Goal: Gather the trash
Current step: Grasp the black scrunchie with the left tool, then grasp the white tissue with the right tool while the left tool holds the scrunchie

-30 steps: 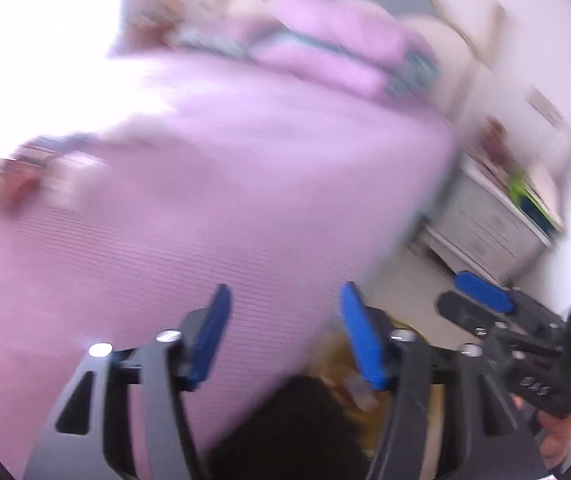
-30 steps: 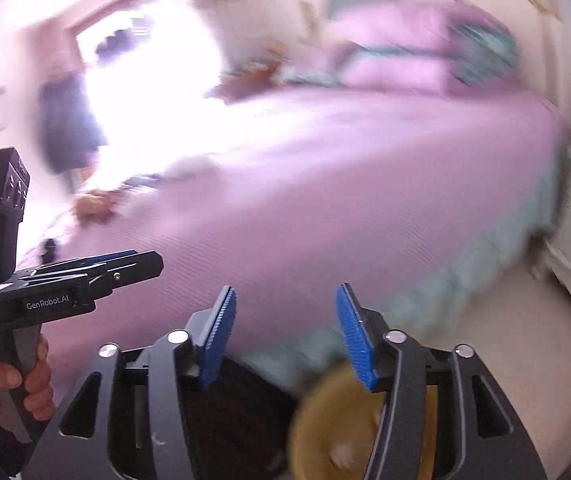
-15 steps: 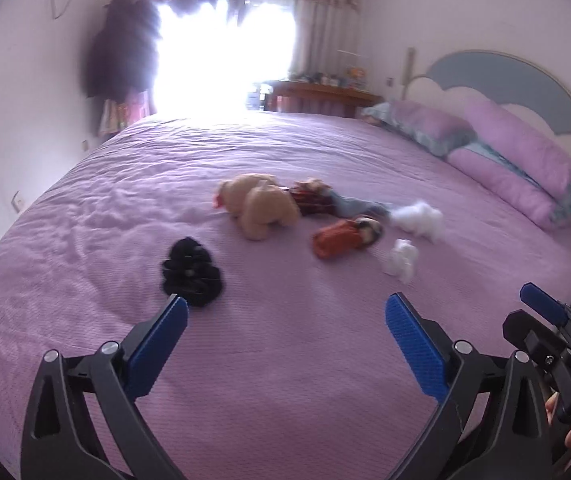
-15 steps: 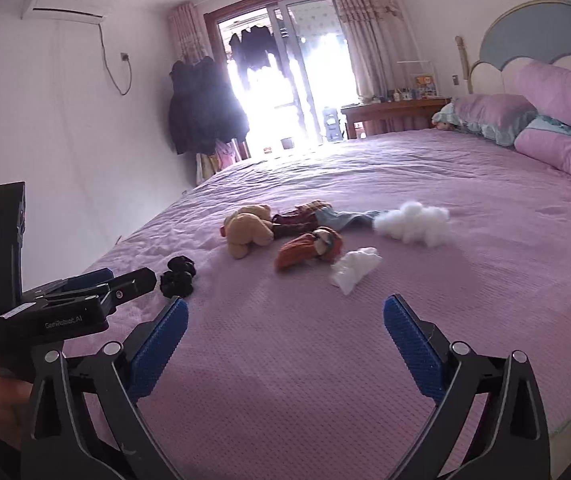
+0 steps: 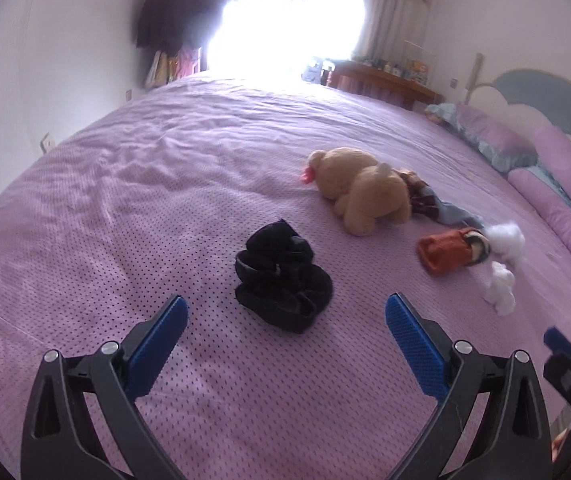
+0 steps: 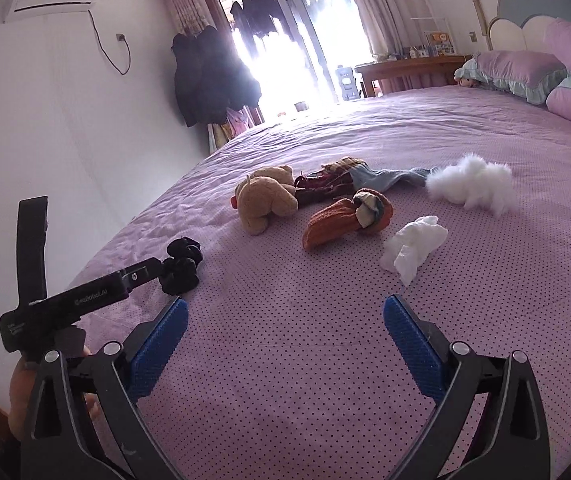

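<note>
A crumpled white tissue [image 6: 412, 248] lies on the purple bed; it also shows in the left wrist view [image 5: 499, 287]. A fluffy white cotton wad [image 6: 470, 184] lies beyond it, also in the left wrist view [image 5: 505, 238]. My right gripper [image 6: 285, 320] is open and empty, low over the bed short of the tissue. My left gripper [image 5: 285, 316] is open and empty, just short of a black scrunched cloth [image 5: 281, 280], which also shows in the right wrist view [image 6: 181, 260].
A tan teddy bear [image 6: 265, 200], an orange sock [image 6: 345, 216] and a plaid and blue cloth [image 6: 365, 178] lie mid-bed. Purple pillows [image 6: 525, 68] sit at the headboard. Coats [image 6: 209, 80] hang by the bright window.
Both grippers swung up from the floor and bedside to face the bed top and opened wide. The left one has since closed in on the black cloth.
</note>
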The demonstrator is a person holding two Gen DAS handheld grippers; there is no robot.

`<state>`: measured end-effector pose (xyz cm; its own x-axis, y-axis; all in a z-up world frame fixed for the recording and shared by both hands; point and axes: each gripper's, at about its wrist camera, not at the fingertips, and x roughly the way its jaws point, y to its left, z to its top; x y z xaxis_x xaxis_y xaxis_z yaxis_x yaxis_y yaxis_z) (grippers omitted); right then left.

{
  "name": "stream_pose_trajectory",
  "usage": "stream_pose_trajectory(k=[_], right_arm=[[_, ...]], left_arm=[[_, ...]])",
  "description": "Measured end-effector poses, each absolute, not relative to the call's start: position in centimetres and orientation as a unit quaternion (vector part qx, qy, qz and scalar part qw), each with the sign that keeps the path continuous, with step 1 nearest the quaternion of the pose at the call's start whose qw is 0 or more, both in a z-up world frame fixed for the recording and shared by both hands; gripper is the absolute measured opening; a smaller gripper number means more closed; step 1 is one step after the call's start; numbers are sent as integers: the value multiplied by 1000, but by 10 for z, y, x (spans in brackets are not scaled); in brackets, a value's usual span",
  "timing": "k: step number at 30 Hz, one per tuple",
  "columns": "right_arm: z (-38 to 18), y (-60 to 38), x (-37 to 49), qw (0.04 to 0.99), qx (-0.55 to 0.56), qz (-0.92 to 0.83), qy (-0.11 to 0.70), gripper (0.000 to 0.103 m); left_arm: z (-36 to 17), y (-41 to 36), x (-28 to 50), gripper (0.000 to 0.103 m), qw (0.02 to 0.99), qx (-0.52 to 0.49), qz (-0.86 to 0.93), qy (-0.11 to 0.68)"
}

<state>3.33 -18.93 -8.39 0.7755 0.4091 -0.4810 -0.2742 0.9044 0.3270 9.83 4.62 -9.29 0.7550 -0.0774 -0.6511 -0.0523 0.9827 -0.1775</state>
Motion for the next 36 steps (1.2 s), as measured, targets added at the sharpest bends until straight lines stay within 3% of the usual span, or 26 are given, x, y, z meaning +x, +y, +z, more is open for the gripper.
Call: stream_pose_trajectory(k=[14,17,19,22,36], right_arm=[[-92,-194,71,932,131,181,284,95],[-94,-203,70,934,139,171,280,95],[-97,-210,70,933,147,165,284,95],[-101,-219,70,930,163,159,289,95],[-105,-243,95,926,181,119,310,95]], left_arm=[[-134,39,188,98,902,-70,13,425],[-132,41,181,75,908,-77,9,412],[-127,48,175,43,910,-94,-7,404],[-124,55,169,25,908,-116,-43,401],[-101,-20,151,23,889,-114,-204,395]])
